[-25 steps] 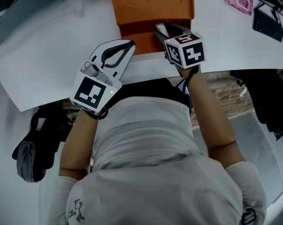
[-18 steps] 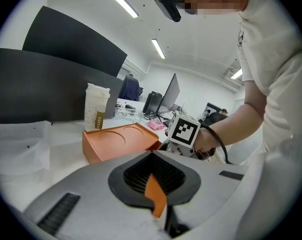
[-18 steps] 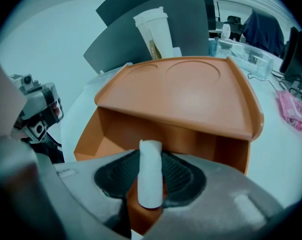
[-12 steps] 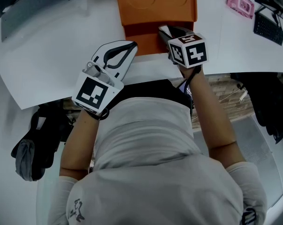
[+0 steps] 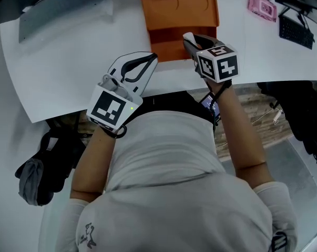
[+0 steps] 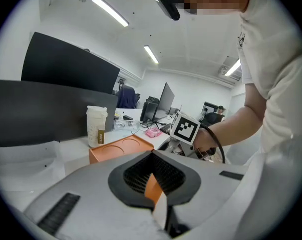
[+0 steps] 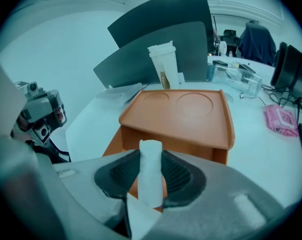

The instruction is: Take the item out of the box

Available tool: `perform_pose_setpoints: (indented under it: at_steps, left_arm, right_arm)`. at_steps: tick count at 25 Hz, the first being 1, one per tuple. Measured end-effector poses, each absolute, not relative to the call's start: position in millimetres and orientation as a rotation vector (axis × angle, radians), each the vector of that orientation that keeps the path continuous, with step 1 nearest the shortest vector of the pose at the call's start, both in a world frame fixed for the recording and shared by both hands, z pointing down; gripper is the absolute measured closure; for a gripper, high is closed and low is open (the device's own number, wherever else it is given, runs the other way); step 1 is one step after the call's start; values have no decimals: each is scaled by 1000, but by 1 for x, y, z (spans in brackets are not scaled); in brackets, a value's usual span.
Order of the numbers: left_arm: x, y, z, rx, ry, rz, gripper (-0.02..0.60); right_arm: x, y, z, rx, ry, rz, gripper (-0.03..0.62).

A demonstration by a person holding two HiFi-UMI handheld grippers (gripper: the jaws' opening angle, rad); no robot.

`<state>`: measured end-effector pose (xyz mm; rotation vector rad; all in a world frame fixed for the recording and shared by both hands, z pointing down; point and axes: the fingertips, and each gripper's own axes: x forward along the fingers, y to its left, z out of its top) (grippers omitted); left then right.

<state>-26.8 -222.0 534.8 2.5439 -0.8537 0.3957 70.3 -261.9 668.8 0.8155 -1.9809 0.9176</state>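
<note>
Left of the orange box [image 5: 179, 14] the white table [image 5: 69, 62] lies bare and wide enough to pass, while the right gripper [image 5: 190, 40], clamped on a white roll [image 7: 151, 169], blocks its near side, a paper cup [image 7: 162, 66] and dark panels [image 7: 156, 29] stand behind it, and a pink case [image 5: 264, 5] lies to its right.

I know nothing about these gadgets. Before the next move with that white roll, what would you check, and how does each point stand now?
1. Grip: ok; the right gripper has jaws that have just been closing and press the white roll from both sides.
2. Lid out of the way: ok, folded back flat.
3. Roll clear of the box: cannot tell; it hangs over the open part.
4. Left gripper steadying the box: cannot tell; its tips sit by the box's corner, an orange sliver between the jaws.
5. Bare table for setting down: ok, right of the box.
</note>
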Motion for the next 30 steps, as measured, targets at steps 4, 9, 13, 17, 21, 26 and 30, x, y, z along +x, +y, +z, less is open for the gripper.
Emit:
perform_pose_setpoints:
  at_steps: [4,9,13,17,21,26,30]
  left_arm:
    - [-38,-211,509,2583,-880,368,583]
    - [-45,-190,471,2646,-886,334,583]
    - [-55,-177,440,2711,-895,297,583]
    - [-62,-164,410,2752,-885,268,583]
    - [-67,-148,382,2777,-874,243,583]
    - [-73,-137,350,2831,-883,223,583]
    - [-77,-131,327,2868,-899,206,583]
  right_arm:
    - [64,-256,639,848,-2036,853,461]
    - [61,-242,596,929,-2097,795,462]
    - [58,-239,550,1021,-2159,725,462]
    - [54,-234,503,1098,-2213,659,462]
    - [49,-219,460,1149,-2262,603,462]
    - [48,-204,416,1203,-2317,542,462]
    - [47,-197,387,1234,-2353,499,462]
